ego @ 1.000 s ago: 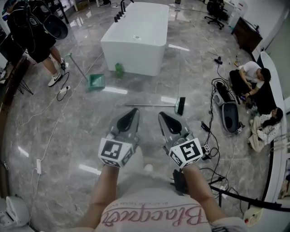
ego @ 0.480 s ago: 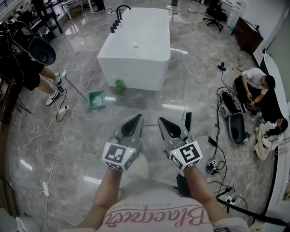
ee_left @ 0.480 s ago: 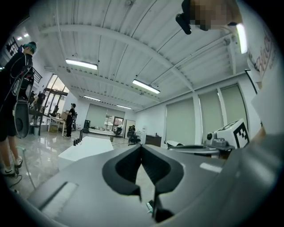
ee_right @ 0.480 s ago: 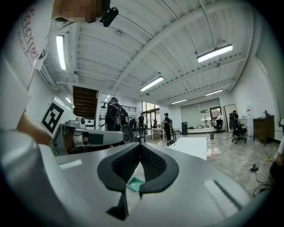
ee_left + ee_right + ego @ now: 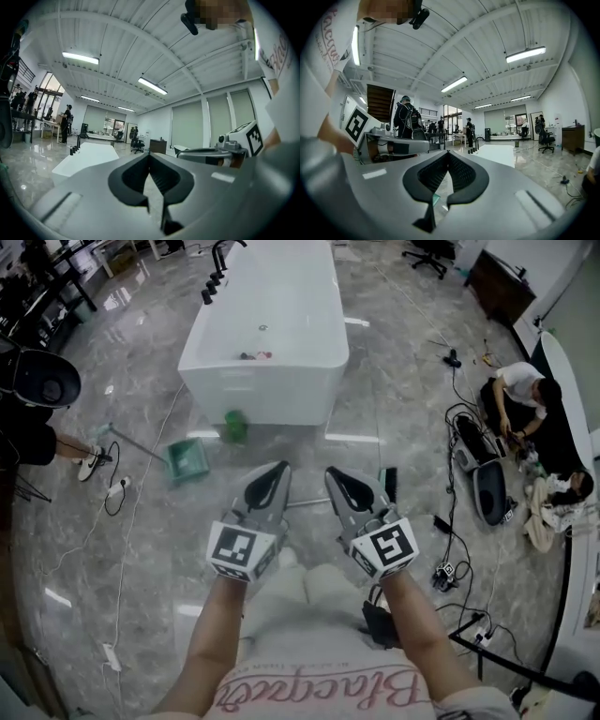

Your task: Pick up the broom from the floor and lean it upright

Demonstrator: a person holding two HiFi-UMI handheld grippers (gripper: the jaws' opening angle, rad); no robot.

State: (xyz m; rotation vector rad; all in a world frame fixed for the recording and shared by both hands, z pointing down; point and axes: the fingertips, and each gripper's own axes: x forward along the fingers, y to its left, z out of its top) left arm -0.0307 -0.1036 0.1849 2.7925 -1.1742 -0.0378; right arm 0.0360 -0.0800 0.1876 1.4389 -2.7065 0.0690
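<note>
The broom lies flat on the grey marble floor. Its dark head (image 5: 390, 482) shows just right of my right gripper, and a short stretch of its thin handle (image 5: 307, 503) shows between the two grippers. Both grippers are held level and side by side above the floor, over the broom's handle and apart from it. My left gripper (image 5: 279, 468) (image 5: 150, 155) is shut and holds nothing. My right gripper (image 5: 331, 473) (image 5: 449, 154) is shut too, also empty. Neither gripper view shows the broom.
A white bathtub (image 5: 267, 329) (image 5: 86, 157) (image 5: 499, 152) stands ahead. A green dustpan (image 5: 185, 457) with a long handle and a green bottle (image 5: 235, 426) lie at its near left. Cables, cases and seated people (image 5: 520, 395) fill the right; a standing person (image 5: 37, 390) is at the left.
I have walked forward: the bathtub, dustpan and broom have drawn closer, and the broom's handle now lies under the grippers' tips. Both grippers stay shut, side by side.
</note>
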